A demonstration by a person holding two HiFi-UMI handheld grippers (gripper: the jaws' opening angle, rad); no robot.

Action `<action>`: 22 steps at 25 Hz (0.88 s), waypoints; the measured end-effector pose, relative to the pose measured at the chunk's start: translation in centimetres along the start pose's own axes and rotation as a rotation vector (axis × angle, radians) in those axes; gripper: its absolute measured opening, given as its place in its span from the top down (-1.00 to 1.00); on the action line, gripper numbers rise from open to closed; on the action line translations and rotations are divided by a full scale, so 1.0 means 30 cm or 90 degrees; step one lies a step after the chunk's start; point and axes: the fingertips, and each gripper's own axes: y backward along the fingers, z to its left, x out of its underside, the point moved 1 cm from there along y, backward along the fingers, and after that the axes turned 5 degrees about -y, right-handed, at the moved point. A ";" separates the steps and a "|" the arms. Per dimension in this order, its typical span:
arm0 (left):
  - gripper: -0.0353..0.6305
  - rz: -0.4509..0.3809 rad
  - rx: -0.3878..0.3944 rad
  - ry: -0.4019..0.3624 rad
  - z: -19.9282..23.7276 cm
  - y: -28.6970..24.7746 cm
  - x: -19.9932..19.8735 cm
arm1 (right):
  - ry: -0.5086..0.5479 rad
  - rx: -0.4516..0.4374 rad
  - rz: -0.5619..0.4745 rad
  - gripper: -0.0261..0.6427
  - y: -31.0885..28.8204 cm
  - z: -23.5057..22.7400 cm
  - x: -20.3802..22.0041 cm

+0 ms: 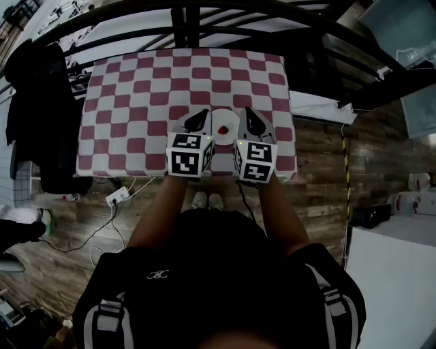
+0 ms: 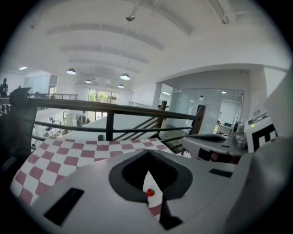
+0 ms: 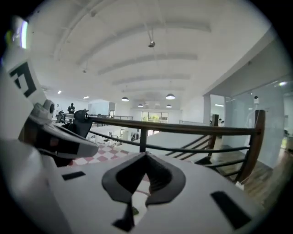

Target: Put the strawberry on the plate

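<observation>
A red strawberry (image 1: 223,129) lies on a small white plate (image 1: 231,118) near the front edge of the table with the red-and-white checked cloth (image 1: 136,102). My left gripper (image 1: 197,119) hovers just left of the plate and my right gripper (image 1: 252,120) just right of it, both above the cloth. In the left gripper view the left gripper (image 2: 147,153) is shut on nothing, and the strawberry (image 2: 150,193) shows on the plate (image 2: 149,182) through the slit below its tips. The right gripper (image 3: 145,155) is also shut and empty.
A black metal railing (image 1: 184,20) runs behind the table. A dark jacket (image 1: 41,102) hangs at the left. On the wooden floor by the table's front lie a white power strip (image 1: 117,198) and cables. White boxes (image 1: 415,194) stand at the right.
</observation>
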 end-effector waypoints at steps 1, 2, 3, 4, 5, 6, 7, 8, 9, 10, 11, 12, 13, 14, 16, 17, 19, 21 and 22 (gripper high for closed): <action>0.89 -0.015 0.004 -0.008 -0.015 0.000 -0.037 | -0.004 0.012 -0.015 0.88 0.020 -0.015 -0.048; 0.89 -0.029 0.007 -0.018 -0.031 0.002 -0.072 | -0.012 0.023 -0.025 0.88 0.038 -0.031 -0.090; 0.89 -0.042 0.010 -0.028 -0.048 0.006 -0.106 | -0.024 0.030 -0.033 0.88 0.056 -0.048 -0.128; 0.89 -0.054 0.013 -0.039 -0.065 0.010 -0.139 | -0.038 0.031 -0.043 0.88 0.076 -0.063 -0.165; 0.89 -0.066 0.015 -0.048 -0.080 0.014 -0.171 | -0.051 0.029 -0.056 0.89 0.096 -0.076 -0.200; 0.89 -0.078 0.017 -0.056 -0.095 0.017 -0.200 | -0.062 0.025 -0.070 0.89 0.116 -0.088 -0.232; 0.89 -0.088 0.019 -0.062 -0.108 0.020 -0.225 | -0.069 0.021 -0.083 0.89 0.134 -0.099 -0.259; 0.89 -0.097 0.021 -0.065 -0.120 0.022 -0.246 | -0.072 0.020 -0.095 0.89 0.149 -0.109 -0.280; 0.89 -0.104 0.024 -0.067 -0.132 0.023 -0.264 | -0.073 0.020 -0.103 0.89 0.160 -0.119 -0.294; 0.89 -0.109 0.027 -0.067 -0.143 0.024 -0.278 | -0.074 0.020 -0.109 0.89 0.166 -0.129 -0.303; 0.89 -0.113 0.030 -0.068 -0.153 0.023 -0.291 | -0.076 0.022 -0.113 0.89 0.169 -0.138 -0.308; 0.89 -0.116 0.033 -0.070 -0.161 0.022 -0.302 | -0.078 0.022 -0.117 0.89 0.170 -0.147 -0.312; 0.89 -0.119 0.034 -0.074 -0.169 0.020 -0.312 | -0.080 0.024 -0.119 0.89 0.169 -0.155 -0.314; 0.89 -0.119 0.035 -0.078 -0.176 0.017 -0.317 | -0.083 0.025 -0.120 0.89 0.167 -0.163 -0.313; 0.89 -0.116 0.036 -0.083 -0.190 0.012 -0.317 | -0.090 0.027 -0.115 0.89 0.165 -0.178 -0.300; 0.89 -0.113 0.037 -0.084 -0.195 0.010 -0.314 | -0.095 0.027 -0.111 0.89 0.165 -0.184 -0.291; 0.89 -0.110 0.038 -0.085 -0.201 0.006 -0.311 | -0.103 0.025 -0.107 0.89 0.167 -0.191 -0.279; 0.89 -0.111 0.038 -0.080 -0.200 0.005 -0.315 | -0.104 0.021 -0.105 0.89 0.168 -0.192 -0.278; 0.89 -0.112 0.037 -0.077 -0.201 0.006 -0.318 | -0.103 0.019 -0.105 0.89 0.169 -0.191 -0.280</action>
